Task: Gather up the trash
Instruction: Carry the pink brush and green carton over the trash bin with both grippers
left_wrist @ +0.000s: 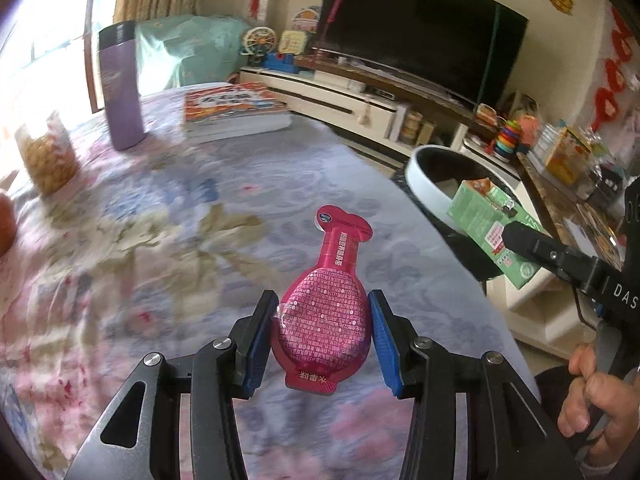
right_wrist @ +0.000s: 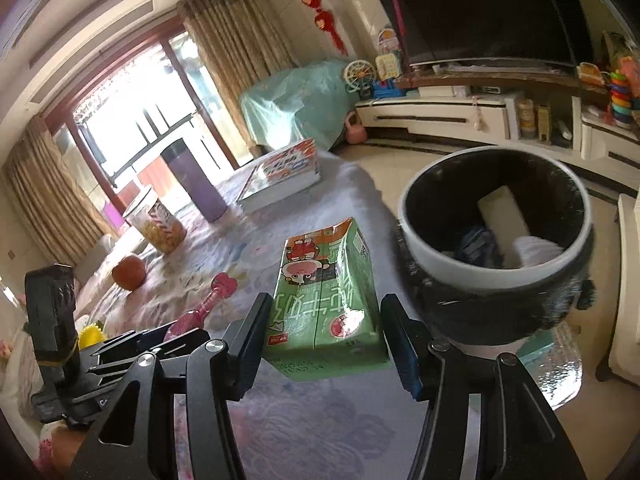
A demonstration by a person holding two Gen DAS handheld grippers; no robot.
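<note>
Left gripper point(left_wrist: 325, 334): blue-padded fingers point(left_wrist: 383, 340) set either side of the bulb of a pink bottle-shaped pouch point(left_wrist: 326, 304). The pads stand close against its flanks; whether both press on it cannot be told. The pouch's neck points away from the gripper, its flat tab toward the camera, over the floral-clothed worktop point(left_wrist: 180, 240).

Right gripper point(right_wrist: 326, 336): fingers astride the base of a green milk carton point(right_wrist: 326, 292). The left pad meets the carton's edge; a narrow gap shows at the right pad — so a firm hold cannot be confirmed. The carton lies lengthwise between the fingers, torn top pointing away. In the left wrist view the carton point(left_wrist: 494, 236) is carried off the worktop's edge, just beside the rim of the trash bin point(left_wrist: 424, 184).

Trash bin point(right_wrist: 424, 252): white rim, dark liner, right of the carton and near it — it already holds a pale block and other scraps.

Elsewhere on the worktop: purple tumbler point(left_wrist: 120, 88), stacked books point(left_wrist: 234, 110), snack jar point(left_wrist: 50, 156), an orange fruit point(right_wrist: 128, 273).
</note>
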